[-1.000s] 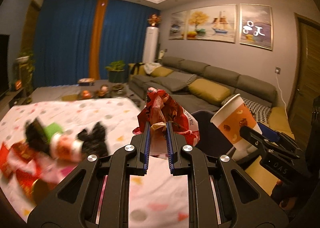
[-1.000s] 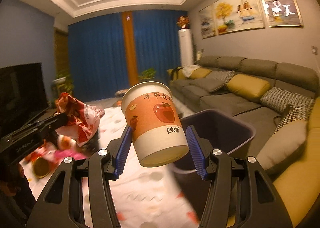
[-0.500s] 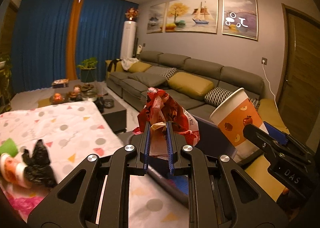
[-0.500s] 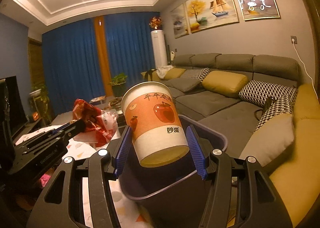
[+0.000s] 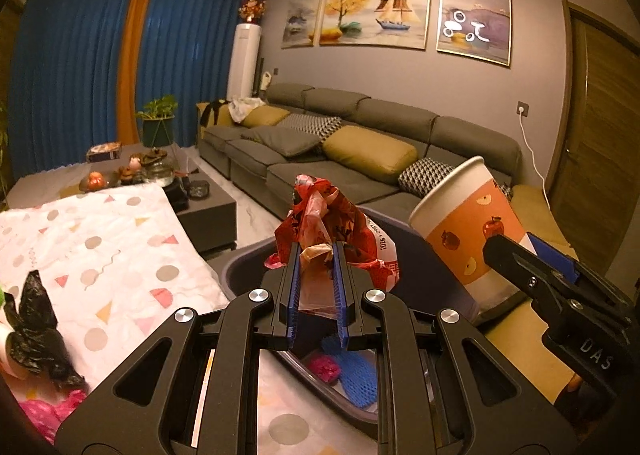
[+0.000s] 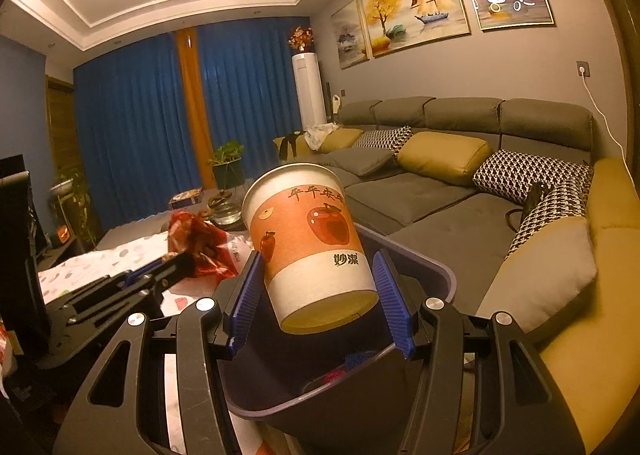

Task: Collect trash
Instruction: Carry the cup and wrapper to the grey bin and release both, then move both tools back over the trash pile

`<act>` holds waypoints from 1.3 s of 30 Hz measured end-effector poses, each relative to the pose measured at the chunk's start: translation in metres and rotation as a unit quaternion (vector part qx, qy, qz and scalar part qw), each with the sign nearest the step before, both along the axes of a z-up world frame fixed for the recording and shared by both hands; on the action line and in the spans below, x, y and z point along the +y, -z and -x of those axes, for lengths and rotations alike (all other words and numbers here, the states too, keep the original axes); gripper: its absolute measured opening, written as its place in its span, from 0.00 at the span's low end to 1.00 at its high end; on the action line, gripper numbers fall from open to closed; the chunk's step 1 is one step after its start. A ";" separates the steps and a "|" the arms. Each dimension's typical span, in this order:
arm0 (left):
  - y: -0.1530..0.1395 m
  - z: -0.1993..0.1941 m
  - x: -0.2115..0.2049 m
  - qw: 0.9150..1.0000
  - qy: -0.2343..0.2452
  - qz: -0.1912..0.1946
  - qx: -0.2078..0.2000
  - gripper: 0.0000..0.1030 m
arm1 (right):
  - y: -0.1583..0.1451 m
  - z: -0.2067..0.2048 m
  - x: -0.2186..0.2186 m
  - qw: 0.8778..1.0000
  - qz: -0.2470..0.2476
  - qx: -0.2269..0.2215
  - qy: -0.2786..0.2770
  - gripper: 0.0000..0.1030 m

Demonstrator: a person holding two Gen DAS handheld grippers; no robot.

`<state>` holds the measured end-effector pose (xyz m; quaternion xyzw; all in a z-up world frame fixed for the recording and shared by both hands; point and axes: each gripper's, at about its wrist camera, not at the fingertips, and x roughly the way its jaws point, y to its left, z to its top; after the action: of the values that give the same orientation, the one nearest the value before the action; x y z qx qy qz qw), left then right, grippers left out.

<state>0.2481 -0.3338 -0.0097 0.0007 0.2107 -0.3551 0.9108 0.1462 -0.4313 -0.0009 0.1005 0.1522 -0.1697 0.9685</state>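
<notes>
Left wrist view: my left gripper [image 5: 316, 255] has its two blue pads pinched tight on one crumpled red wrapper [image 5: 332, 227], which sticks up above the fingertips, over the near rim of the single dark bin [image 5: 244, 267]. Inside the bin I count two bits of trash: one blue mesh piece [image 5: 358, 371] and one pink scrap [image 5: 326, 367]. To the right, my right gripper [image 5: 532, 259] reaches in from the side, clamped on one paper cup [image 5: 468, 235] printed with apples; the cup tilts, mouth up and away. On the patterned cloth [image 5: 100, 255] at left I see one black bag [image 5: 36, 331] and one pink piece [image 5: 48, 411] at the bottom edge, well apart from the bin.

Right wrist view: the right gripper [image 6: 316, 295] holds that cup [image 6: 308, 251] between its two blue pads, jaws about half spread, pressing the cup's sides near its base, directly above the bin [image 6: 444, 279]. The left gripper [image 6: 176, 261] comes in from the left with the wrapper [image 6: 200, 243] at its tip, just beside the cup. One grey sofa [image 6: 440, 215] runs along the wall behind.
</notes>
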 end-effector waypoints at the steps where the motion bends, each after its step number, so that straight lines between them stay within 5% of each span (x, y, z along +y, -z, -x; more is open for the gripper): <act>1: 0.002 -0.001 -0.001 1.000 0.002 -0.001 0.002 0.14 | 0.000 -0.001 0.000 1.000 0.000 0.001 -0.001 0.54; 20: 0.014 -0.021 -0.013 0.999 0.034 0.001 0.033 0.17 | 0.005 -0.013 -0.005 1.000 -0.012 0.007 0.004 0.52; 23: 0.018 -0.025 -0.010 0.999 0.033 0.002 0.041 0.27 | 0.007 -0.015 -0.007 1.000 -0.017 0.010 0.005 0.52; 25: 0.020 -0.027 -0.005 0.999 0.023 0.001 0.036 0.52 | 0.008 -0.018 -0.006 1.000 -0.021 0.011 0.004 0.52; 30: 0.017 -0.023 0.016 0.999 -0.021 0.013 0.026 0.79 | 0.008 -0.017 -0.003 1.000 -0.025 0.010 0.006 0.52; 39: -0.007 0.011 0.071 0.994 -0.111 0.004 0.005 0.86 | -0.008 0.015 0.026 1.000 -0.002 -0.014 -0.006 0.72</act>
<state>0.2373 -0.2630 -0.0030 -0.0282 0.2125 -0.2526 0.9435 0.1314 -0.4048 0.0067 0.1038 0.1395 -0.1624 0.9713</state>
